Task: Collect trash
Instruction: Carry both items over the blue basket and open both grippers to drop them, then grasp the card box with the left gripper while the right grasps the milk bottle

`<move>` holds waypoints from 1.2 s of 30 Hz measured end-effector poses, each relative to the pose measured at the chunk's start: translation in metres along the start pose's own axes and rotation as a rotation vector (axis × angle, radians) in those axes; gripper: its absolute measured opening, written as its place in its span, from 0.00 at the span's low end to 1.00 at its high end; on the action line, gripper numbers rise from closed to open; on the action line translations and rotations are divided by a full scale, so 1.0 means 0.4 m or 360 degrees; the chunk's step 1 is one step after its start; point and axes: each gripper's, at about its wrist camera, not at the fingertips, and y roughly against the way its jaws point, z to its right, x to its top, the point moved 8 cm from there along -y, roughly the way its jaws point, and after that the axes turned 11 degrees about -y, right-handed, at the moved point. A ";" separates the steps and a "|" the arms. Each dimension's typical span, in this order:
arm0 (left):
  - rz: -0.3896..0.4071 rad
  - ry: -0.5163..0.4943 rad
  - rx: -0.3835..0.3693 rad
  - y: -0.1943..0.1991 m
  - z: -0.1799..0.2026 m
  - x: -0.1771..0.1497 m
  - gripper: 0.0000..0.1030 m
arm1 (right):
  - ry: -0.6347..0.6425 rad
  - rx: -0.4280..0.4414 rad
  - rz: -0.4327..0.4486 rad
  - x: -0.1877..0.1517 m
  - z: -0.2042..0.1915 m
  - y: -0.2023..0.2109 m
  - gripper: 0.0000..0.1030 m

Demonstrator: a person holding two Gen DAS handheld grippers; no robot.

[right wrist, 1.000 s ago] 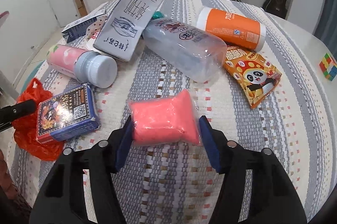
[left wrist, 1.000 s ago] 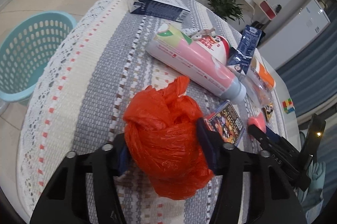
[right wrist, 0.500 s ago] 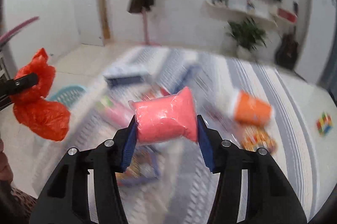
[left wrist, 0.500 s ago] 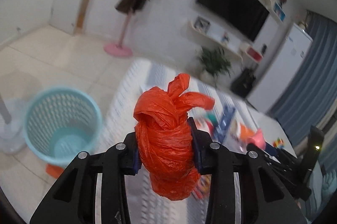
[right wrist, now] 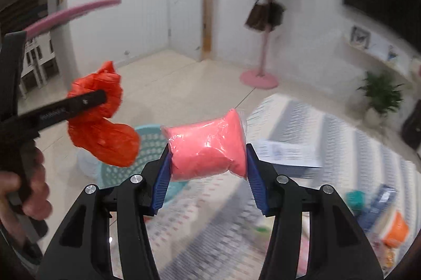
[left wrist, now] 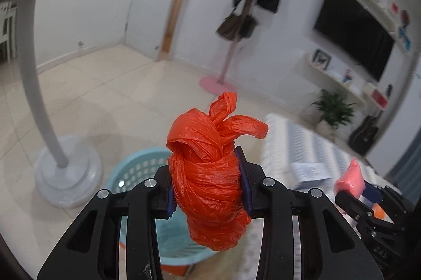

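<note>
**Both tools loaded, held up beside the basket**

Left wrist view: the left tool is clamped partway closed on a knotted orange plastic bag — its blue pads press into the bag's sides, the knot sticks up above them and the bag's bottom hangs below. Behind and under the bag stands a light blue plastic basket on the tiled floor, just beside the round white base of a curved stand. To the right lies the edge of the worktop, covered with a grey-and-white striped woven cloth, with a white box on it, blurred. At the far right the right tool shows from the side with a pink packet in it. A pink coat stand with a dark coat stands by the wall.

Right wrist view: the right tool grips the pink packet across its width, pads pressed against both ends, jaws about half open. The packet is held in the air above the worktop's near edge, with the basket behind and below it. At the left a hand holds the left tool, seen side-on — the orange bag bulges above and below its finger. On the worktop lie the white box and, at the lower right, blurred items including an orange container.
</note>
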 end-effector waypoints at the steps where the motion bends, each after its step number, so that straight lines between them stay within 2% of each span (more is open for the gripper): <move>1: -0.0025 0.0005 0.0017 -0.016 -0.020 -0.013 0.35 | 0.0004 0.0001 -0.0026 -0.005 -0.008 -0.026 0.48; 7: -0.0201 -0.0013 0.0131 -0.117 -0.088 -0.114 0.35 | -0.0005 0.0111 -0.0333 -0.070 -0.097 -0.220 0.52; 10: -0.0251 -0.0002 0.0167 -0.147 -0.121 -0.134 0.37 | 0.0017 0.0110 -0.0427 -0.104 -0.115 -0.280 0.52; 13: -0.0286 0.0030 0.0187 -0.166 -0.161 -0.145 0.43 | 0.0013 0.0141 -0.0484 -0.122 -0.117 -0.301 0.54; 15: -0.0310 0.0042 0.0188 -0.168 -0.178 -0.156 0.53 | 0.0033 0.0144 -0.0487 -0.120 -0.127 -0.305 0.59; 18: -0.0309 0.0065 0.0185 -0.153 -0.185 -0.157 0.62 | 0.0045 0.0151 -0.0486 -0.117 -0.132 -0.297 0.60; 21: -0.0296 0.0087 0.0169 -0.123 -0.187 -0.156 0.62 | 0.0023 0.0160 -0.0476 -0.122 -0.137 -0.280 0.60; 27: -0.0163 0.0083 0.0087 0.006 -0.120 -0.107 0.64 | -0.0019 0.0181 -0.0371 -0.102 -0.095 -0.173 0.60; 31: -0.0046 0.0026 -0.0033 0.129 0.001 -0.058 0.67 | -0.0056 0.0191 -0.0240 -0.067 -0.050 -0.039 0.60; 36: 0.0024 -0.0106 -0.0196 0.235 0.181 -0.050 0.74 | -0.0142 0.0131 -0.0049 -0.035 0.079 0.154 0.60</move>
